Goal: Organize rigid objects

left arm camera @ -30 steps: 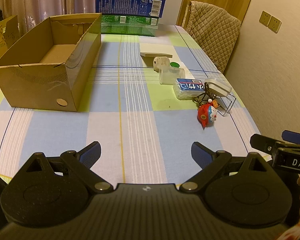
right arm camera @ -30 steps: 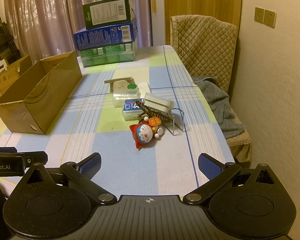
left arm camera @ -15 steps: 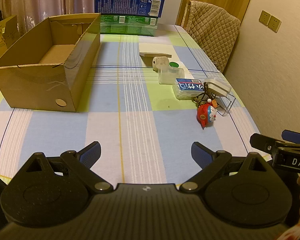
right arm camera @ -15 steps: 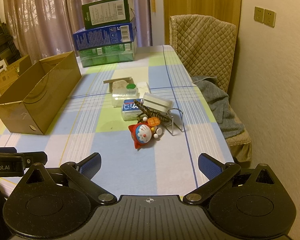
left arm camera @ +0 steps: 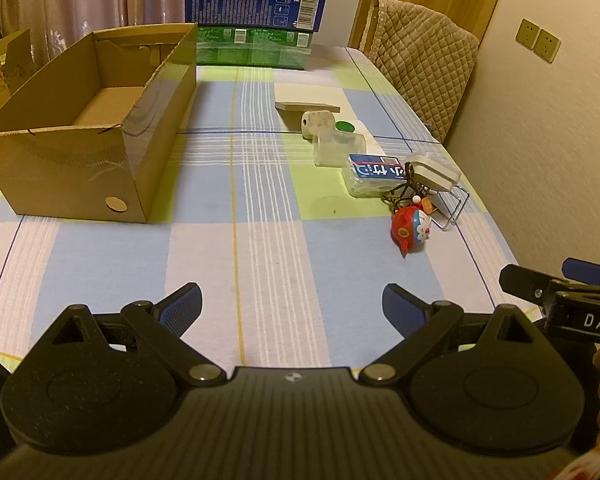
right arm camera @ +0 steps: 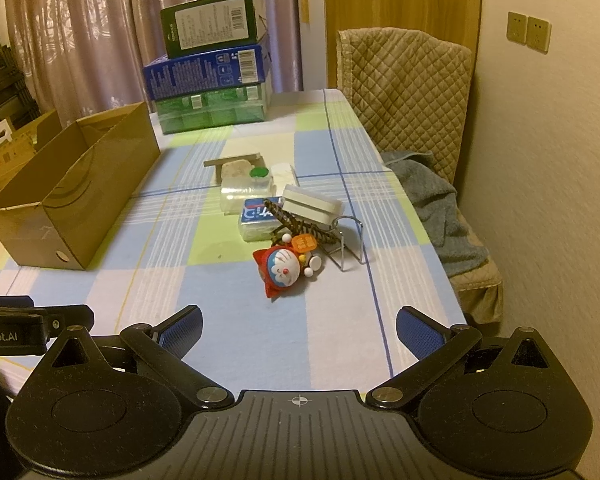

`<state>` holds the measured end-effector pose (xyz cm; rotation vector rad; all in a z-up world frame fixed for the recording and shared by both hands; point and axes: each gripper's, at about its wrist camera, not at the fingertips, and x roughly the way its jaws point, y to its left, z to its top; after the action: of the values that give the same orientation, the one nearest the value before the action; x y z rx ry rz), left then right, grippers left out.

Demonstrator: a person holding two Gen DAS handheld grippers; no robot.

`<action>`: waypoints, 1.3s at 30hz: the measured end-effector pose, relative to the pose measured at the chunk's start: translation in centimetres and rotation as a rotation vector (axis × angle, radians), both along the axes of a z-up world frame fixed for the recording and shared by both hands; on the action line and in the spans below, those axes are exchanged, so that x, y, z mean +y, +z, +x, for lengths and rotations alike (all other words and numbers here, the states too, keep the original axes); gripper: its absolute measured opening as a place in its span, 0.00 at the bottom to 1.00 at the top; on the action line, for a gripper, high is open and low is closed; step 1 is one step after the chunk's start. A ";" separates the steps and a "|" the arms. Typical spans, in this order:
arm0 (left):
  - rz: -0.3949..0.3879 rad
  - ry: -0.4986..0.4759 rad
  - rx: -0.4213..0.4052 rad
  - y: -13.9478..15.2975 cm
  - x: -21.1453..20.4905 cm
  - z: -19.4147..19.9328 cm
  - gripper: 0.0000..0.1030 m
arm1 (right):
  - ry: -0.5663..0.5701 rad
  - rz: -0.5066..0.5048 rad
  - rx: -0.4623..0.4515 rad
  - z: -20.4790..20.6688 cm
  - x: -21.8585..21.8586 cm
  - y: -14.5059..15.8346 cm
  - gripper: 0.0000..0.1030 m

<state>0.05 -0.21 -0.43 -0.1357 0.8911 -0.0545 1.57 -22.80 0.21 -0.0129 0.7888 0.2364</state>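
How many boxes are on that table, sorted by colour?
Brown cardboard box, open: 1
Dark green box, top of the stack: 1
Blue box, middle of the stack: 1
Light green box, bottom of the stack: 1
Small clear box with blue label: 1
Total: 5

One cardboard box [left arm camera: 76, 152], three stacked cartons [right arm camera: 208, 76], one Doraemon toy [right arm camera: 282, 270], one chair [right arm camera: 404, 92]

Matt cardboard box [left arm camera: 80, 152], woven cloth tablecloth [left arm camera: 260, 248], glossy plastic toy [right arm camera: 282, 270], shiny wire stand [right arm camera: 350, 246], quilted chair cover [right arm camera: 404, 80].
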 end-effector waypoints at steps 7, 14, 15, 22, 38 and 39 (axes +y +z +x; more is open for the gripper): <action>-0.019 -0.031 0.003 -0.4 -0.2 1.3 0.92 | 0.039 -0.005 -0.039 1.3 -1.2 0.7 0.98; -0.031 -0.106 -0.028 -1.8 -1.1 4.4 0.92 | 0.138 -0.013 -0.051 5.2 -3.6 1.1 0.98; -0.039 -0.125 -0.031 -2.2 -1.4 4.9 0.92 | 0.153 -0.019 -0.047 5.8 -3.9 1.0 0.98; -0.077 -0.259 -0.045 -5.3 -4.6 9.1 0.92 | 0.225 -0.042 -0.008 10.0 -5.1 -0.9 0.97; -0.056 -0.495 -0.059 -9.3 -11.1 15.2 0.46 | 0.310 -0.036 0.105 15.7 -5.1 -6.4 0.72; -0.052 -0.502 -0.057 -9.4 -11.3 15.3 0.42 | 0.313 -0.036 0.109 16.0 -5.1 -6.5 0.71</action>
<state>15.36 -11.47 -9.83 0.0443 0.8495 -0.5467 17.52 -27.92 -6.34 -0.1596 0.8982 0.5223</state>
